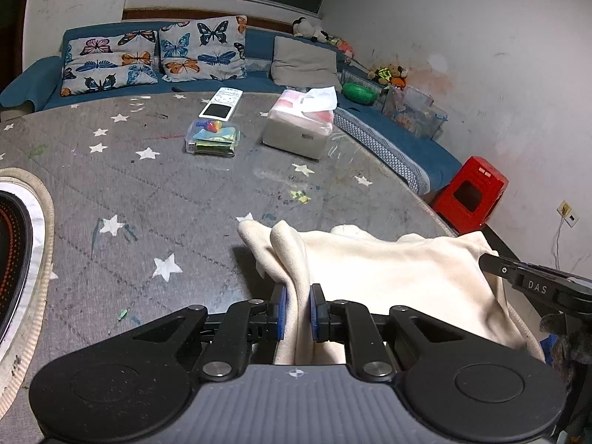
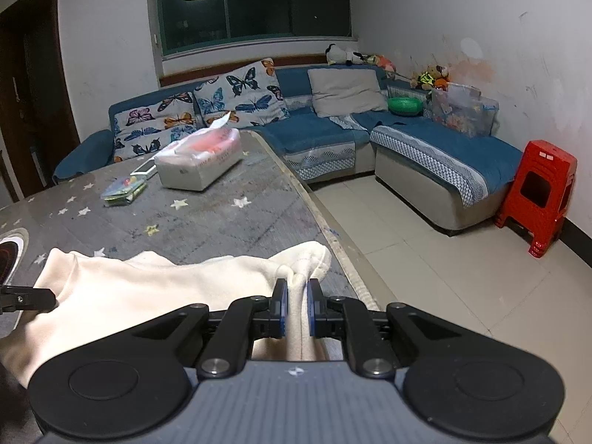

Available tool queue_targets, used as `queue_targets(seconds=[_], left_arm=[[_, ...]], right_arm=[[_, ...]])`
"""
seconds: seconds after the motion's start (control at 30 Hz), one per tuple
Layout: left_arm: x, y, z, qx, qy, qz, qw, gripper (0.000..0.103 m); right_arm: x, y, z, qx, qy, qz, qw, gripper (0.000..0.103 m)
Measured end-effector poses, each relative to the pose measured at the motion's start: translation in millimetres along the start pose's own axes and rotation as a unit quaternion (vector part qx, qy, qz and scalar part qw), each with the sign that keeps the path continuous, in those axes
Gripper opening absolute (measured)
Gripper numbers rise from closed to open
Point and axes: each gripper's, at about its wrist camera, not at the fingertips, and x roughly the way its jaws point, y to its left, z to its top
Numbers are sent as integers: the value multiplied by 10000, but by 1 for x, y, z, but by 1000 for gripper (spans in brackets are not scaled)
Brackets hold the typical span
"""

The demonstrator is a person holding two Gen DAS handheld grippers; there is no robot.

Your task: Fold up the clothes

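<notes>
A cream fleece garment [image 1: 388, 270] lies bunched at the near edge of the grey star-patterned table [image 1: 166, 192]. My left gripper [image 1: 298, 312] is shut on a fold of its left end. My right gripper [image 2: 296, 312] is shut on a bunched fold of the garment [image 2: 148, 288] at its right end, close to the table's right edge [image 2: 333, 236]. The right gripper's tip shows at the right of the left wrist view [image 1: 536, 285]. The left gripper's tip shows at the left of the right wrist view [image 2: 26, 299]. The cloth spans between the two grippers.
A tissue box [image 1: 299, 125], a clear box of coloured items [image 1: 214, 137] and a white remote [image 1: 222, 103] sit at the table's far side. A round black-and-white object [image 1: 18, 251] is at the left. A blue sofa [image 2: 425, 140] and a red stool [image 2: 540, 192] stand beyond.
</notes>
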Motion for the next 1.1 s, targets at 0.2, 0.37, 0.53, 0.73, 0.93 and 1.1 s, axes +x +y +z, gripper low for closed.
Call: queue_targets(seconds=[0.2, 0.37, 0.53, 0.73, 0.93, 1.1], left_arm=[[5, 3, -2, 13, 75, 46, 10000, 15], [5, 4, -4, 87, 70, 100, 9999, 21], [1, 3, -5, 269, 10, 197, 9994, 23], [-10, 4, -5, 381, -170, 346, 9985, 27], [-26, 0, -7, 446, -361, 164, 9982, 25], [-28, -12, -15, 704, -306, -79, 9970, 25]], right_arm=[[9, -2, -6, -25, 151, -59, 9999, 10], [10, -1, -7, -46, 217, -127, 9997, 15], [-6, 0, -9, -140, 127, -77, 9998, 16], [-33, 9, -16, -321, 0, 217, 9992, 23], [-42, 25, -38, -624, 193, 506, 9966, 29], [-42, 26, -38, -639, 267, 552, 9961, 30]])
